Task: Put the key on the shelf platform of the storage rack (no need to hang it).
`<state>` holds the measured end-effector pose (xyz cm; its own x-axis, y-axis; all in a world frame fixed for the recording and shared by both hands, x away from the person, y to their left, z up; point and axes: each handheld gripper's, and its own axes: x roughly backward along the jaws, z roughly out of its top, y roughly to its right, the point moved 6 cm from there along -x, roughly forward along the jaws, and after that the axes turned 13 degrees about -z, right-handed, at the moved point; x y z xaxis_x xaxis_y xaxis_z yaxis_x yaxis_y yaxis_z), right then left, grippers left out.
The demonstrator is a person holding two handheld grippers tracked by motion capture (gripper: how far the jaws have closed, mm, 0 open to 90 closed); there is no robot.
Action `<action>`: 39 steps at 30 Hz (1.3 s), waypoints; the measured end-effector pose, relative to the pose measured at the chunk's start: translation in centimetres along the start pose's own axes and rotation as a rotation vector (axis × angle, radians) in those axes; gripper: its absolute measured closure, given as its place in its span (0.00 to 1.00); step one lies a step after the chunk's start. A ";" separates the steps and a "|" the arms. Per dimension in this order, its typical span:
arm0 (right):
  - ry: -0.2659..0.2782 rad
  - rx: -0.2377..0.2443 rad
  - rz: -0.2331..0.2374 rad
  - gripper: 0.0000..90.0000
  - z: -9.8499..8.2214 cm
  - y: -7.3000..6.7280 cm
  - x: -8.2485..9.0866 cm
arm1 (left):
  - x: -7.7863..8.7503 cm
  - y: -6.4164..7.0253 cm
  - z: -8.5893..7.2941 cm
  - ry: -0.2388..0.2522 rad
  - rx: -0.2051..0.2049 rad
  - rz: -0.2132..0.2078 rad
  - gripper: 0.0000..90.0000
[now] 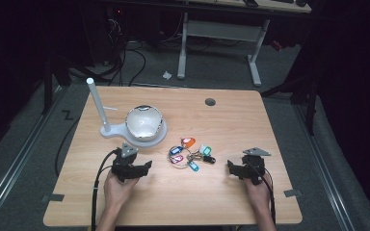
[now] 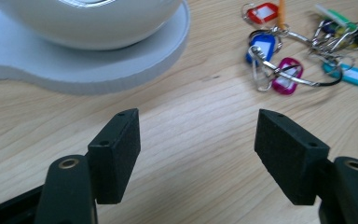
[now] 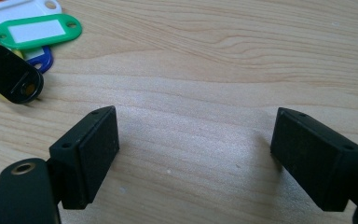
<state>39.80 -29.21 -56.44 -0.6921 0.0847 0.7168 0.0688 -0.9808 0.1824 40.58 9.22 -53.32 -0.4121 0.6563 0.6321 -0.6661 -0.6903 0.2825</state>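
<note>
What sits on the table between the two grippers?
A cluster of coloured plastic key tags on metal rings lies between the left gripper and right gripper, per the high view.

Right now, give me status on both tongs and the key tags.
Left tongs open, empty. Right tongs open, empty. Key tags bunched on table between them, untouched. Nothing in the way.

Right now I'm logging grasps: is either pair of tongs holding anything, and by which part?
Nothing is held. The left tongs and the right tongs both stand open over bare table, short of the bunch of key tags.
</note>
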 end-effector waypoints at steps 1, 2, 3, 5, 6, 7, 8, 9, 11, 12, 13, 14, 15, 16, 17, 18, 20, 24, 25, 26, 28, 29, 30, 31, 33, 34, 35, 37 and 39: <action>0.000 0.000 0.000 0.17 0.0 0.0 0.0 | -0.1 0.2 0.2 0.000 -0.004 -0.005 0.35; 0.000 0.000 0.000 0.17 0.0 0.0 0.0 | -0.1 0.2 0.2 0.000 -0.004 -0.005 0.35; 0.000 0.000 0.000 0.17 0.0 0.0 0.0 | -0.4 0.6 0.6 -0.007 -0.017 -0.012 0.35; 0.000 0.000 0.000 0.17 0.0 0.0 0.0 | -0.8 1.0 0.9 -0.017 -0.024 -0.020 0.35; 0.000 0.000 0.000 0.17 0.0 0.0 0.0 | -1.0 1.1 0.9 -0.022 -0.027 -0.024 0.35; 0.000 0.000 0.000 0.17 0.0 0.0 0.0 | -1.2 1.4 1.1 -0.032 -0.036 -0.031 0.35; 0.000 0.001 0.000 0.17 0.0 0.0 0.0 | -1.4 1.6 1.2 -0.039 -0.043 -0.033 0.35; 0.000 0.000 0.000 0.17 0.0 0.0 0.0 | -1.6 1.7 1.3 -0.043 -0.047 -0.035 0.35; 0.000 0.000 0.000 0.17 0.0 0.0 0.0 | -1.9 2.0 1.7 -0.039 -0.047 -0.050 0.35; 0.000 0.000 0.000 0.17 0.0 0.0 0.0 | -2.0 2.1 1.8 -0.035 -0.040 -0.059 0.35; 0.000 0.000 0.000 0.17 0.0 0.0 0.0 | -2.2 2.1 2.0 -0.037 -0.041 -0.063 0.35; 0.000 0.000 0.000 0.17 0.0 0.0 0.0 | -2.4 2.3 2.1 -0.044 -0.047 -0.063 0.35; 0.000 0.000 0.001 0.17 0.0 0.0 0.0 | -2.6 2.4 2.2 -0.046 -0.052 -0.062 0.35; 0.000 0.001 0.000 0.17 0.0 0.0 0.0 | -2.8 2.5 2.4 -0.048 -0.057 -0.066 0.35; 0.000 -0.001 0.000 0.17 0.0 0.0 0.0 | -3.0 2.7 2.6 -0.052 -0.065 -0.069 0.35; 0.000 -0.001 0.001 0.17 0.0 0.0 0.0 | -3.2 2.9 2.8 -0.061 -0.078 -0.070 0.35; 0.000 0.000 0.000 0.17 0.0 0.0 0.0 | -3.5 3.1 3.2 -0.063 -0.089 -0.074 0.35; 0.001 0.001 0.000 0.17 0.0 0.0 0.0 | -4.3 3.4 3.9 -0.070 -0.094 -0.077 0.35; 0.000 0.000 0.000 0.17 0.0 0.0 0.0 | -4.5 3.5 4.1 -0.069 -0.097 -0.077 0.35; 0.000 0.000 0.000 0.17 0.0 0.0 0.0 | -4.7 3.5 4.3 -0.068 -0.097 -0.078 0.35; 0.001 0.000 0.000 0.17 0.0 0.0 0.0 | -5.3 3.6 4.7 -0.078 -0.093 -0.081 0.35; 0.001 0.001 0.000 0.17 0.0 0.0 0.0 | -5.5 3.6 4.8 -0.082 -0.095 -0.079 0.35; 0.001 0.000 0.000 0.17 0.0 0.0 0.0 | -5.9 3.6 4.9 -0.089 -0.100 -0.075 0.35; 0.001 0.000 0.000 0.17 0.0 0.0 0.0 | -6.3 3.6 5.1 -0.096 -0.103 -0.069 0.35; 0.002 0.002 0.000 0.17 0.0 0.0 0.0 | -6.8 3.5 5.2 -0.102 -0.100 -0.061 0.36; 0.001 0.000 0.000 0.17 0.0 0.0 0.0 | -7.2 3.4 5.2 -0.109 -0.096 -0.057 0.36; 0.001 0.000 0.000 0.17 0.0 0.0 0.0 | -7.4 3.3 5.2 -0.109 -0.093 -0.054 0.36; 0.000 0.000 0.000 0.17 0.0 0.0 0.0 | -7.9 3.2 5.1 -0.111 -0.104 -0.037 0.38; 0.000 -0.001 0.000 0.17 0.0 0.0 0.0 | -8.2 3.2 5.1 -0.108 -0.111 -0.024 0.41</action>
<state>39.79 -29.21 -56.44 -0.6919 0.0851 0.7170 0.0682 -0.9809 0.1823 45.01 0.06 -53.97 -0.3304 0.6314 0.7015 -0.7419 -0.6332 0.2205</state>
